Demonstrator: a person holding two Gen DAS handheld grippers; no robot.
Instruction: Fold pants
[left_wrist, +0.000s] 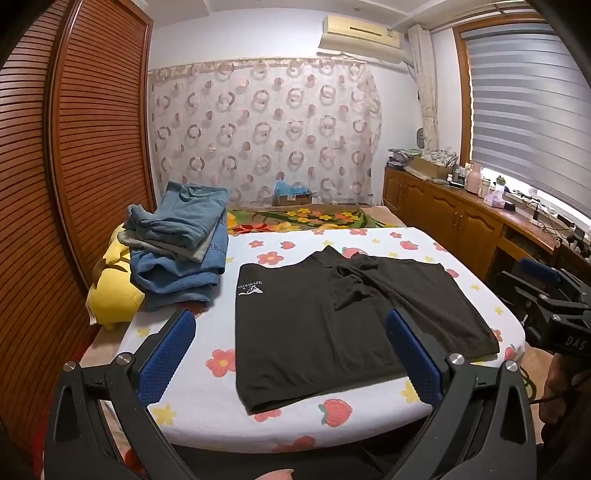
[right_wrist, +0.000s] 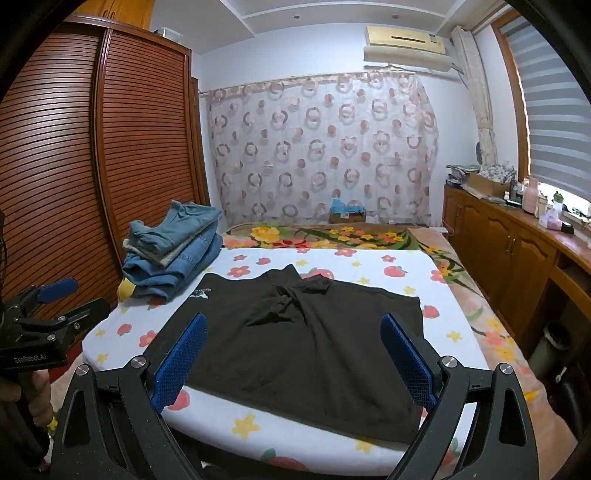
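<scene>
Black fabric pants (left_wrist: 332, 325) lie flat, apparently unfolded, on the flower-print bed (left_wrist: 207, 387), beside folded blue denim jeans (left_wrist: 184, 251). My left tongs (left_wrist: 291, 354) and right tongs (right_wrist: 295, 358) hover near them, spread and empty; folding remains.

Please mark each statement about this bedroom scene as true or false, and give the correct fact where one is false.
1. The black pants lie spread on the flower-print bed sheet. True.
2. The left hand-held gripper is shut on the pants. False: its jaws are open and hold nothing.
3. A stack of blue jeans sits on the bed beside the pants, on the wardrobe side. True.
4. The right hand-held gripper holds a pant leg. False: it is open and empty above the pants.
5. The jeans stack lies on top of the black pants. False: they are apart.
</scene>
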